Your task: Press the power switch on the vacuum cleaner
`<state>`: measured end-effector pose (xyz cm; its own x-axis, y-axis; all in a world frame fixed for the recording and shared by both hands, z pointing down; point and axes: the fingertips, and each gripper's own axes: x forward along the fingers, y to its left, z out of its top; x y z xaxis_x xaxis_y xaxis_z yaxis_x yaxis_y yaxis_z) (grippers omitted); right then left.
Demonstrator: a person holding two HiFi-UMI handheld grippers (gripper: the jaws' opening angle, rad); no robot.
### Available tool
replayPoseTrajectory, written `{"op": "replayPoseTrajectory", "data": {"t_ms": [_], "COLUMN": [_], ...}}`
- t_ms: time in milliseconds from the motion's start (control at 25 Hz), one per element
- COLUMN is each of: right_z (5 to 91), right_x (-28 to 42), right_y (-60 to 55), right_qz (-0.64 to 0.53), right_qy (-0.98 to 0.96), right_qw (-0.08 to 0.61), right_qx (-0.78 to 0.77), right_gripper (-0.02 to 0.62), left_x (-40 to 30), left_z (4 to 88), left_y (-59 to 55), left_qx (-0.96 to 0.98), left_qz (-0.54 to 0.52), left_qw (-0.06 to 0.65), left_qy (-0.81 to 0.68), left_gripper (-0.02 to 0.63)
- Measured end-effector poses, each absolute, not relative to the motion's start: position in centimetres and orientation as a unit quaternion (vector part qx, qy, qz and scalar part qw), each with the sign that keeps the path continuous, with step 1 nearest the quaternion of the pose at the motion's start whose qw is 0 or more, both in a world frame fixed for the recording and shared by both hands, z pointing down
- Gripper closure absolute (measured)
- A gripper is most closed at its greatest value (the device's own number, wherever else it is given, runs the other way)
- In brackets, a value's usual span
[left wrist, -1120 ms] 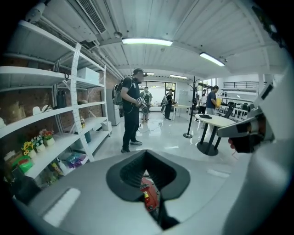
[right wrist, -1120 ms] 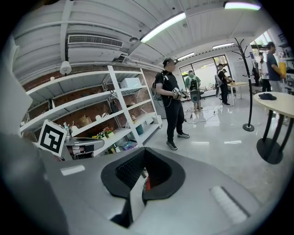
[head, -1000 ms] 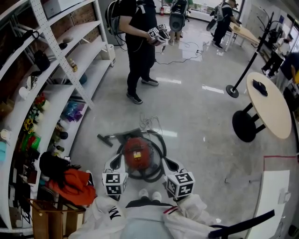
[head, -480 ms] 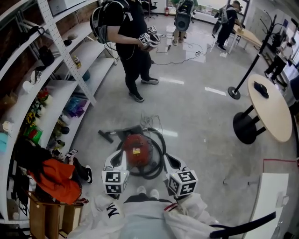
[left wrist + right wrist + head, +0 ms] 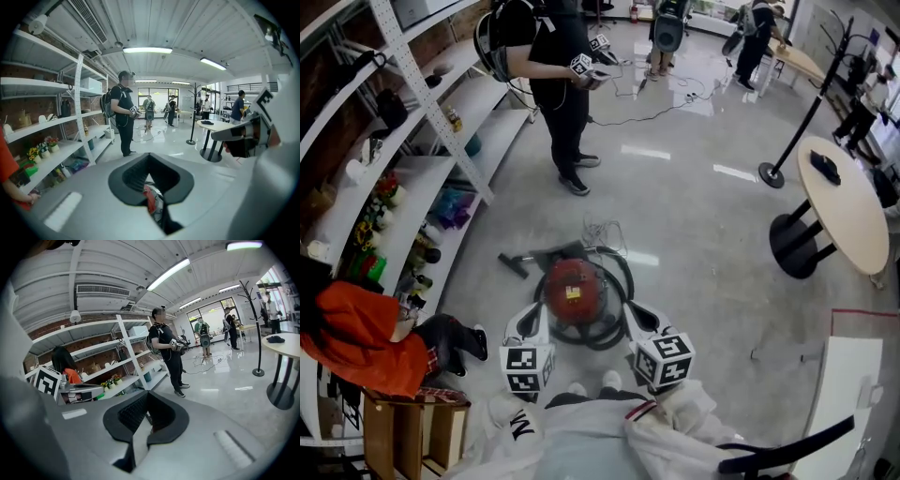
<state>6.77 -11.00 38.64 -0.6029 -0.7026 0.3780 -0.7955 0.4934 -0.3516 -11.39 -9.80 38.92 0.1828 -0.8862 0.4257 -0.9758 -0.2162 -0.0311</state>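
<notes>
Round red vacuum cleaner [image 5: 573,289], black hose [image 5: 620,317] coiled around it

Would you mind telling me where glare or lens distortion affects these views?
Head view: bright glare streaks the polished floor beyond the red vacuum cleaner, and the shelving bows outward. Both gripper views: strong fisheye bending, dark corners.

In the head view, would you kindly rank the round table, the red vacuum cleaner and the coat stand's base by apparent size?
1. round table, largest.
2. red vacuum cleaner with its hose.
3. coat stand's base, smallest, though it stands farther off, so its real size is unsure.
</notes>
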Motion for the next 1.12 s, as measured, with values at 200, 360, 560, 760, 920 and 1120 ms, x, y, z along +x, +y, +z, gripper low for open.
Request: {"op": "replayPoseTrajectory", "data": {"t_ms": [200, 360, 560, 760, 920, 1120], "right_z": [38.3, 38.0, 37.7, 37.7, 37.5, 37.5], "right_x": [7.3, 6.7, 5.4, 4.1, 3.1, 2.5], "right_y": [-10.5, -9.2, -6.3, -2.9, -0.2, 3.0], "right_qz": [0.246, 0.241, 0.236, 0.235, 0.229, 0.224], "right_qy": [-0.858, -0.859, -0.858, -0.855, -0.855, -0.852], "right_qw": [0.089, 0.089, 0.092, 0.096, 0.096, 0.094], "right_qx": [0.441, 0.443, 0.447, 0.451, 0.456, 0.464], "right_gripper": [0.594, 0.594, 0.594, 0.594, 0.594, 0.594], "left_x": [-11.0, -11.8, -13.0, -14.1, -15.2, -15.8], "left_z": [38.2, 38.2, 38.7, 38.5, 38.6, 38.4], "left_y": [-9.0, -7.3, -4.5, -1.3, 1.1, 3.9], "left_qx": [0.764, 0.765, 0.767, 0.773, 0.776, 0.783], "left_qz": [0.176, 0.173, 0.171, 0.165, 0.161, 0.154], "left_qw": [0.115, 0.118, 0.123, 0.122, 0.122, 0.115], "left_qy": [-0.61, -0.61, -0.605, -0.6, -0.597, -0.592], "left_gripper": [0.606, 0.606, 0.606, 0.606, 0.606, 0.606]}}
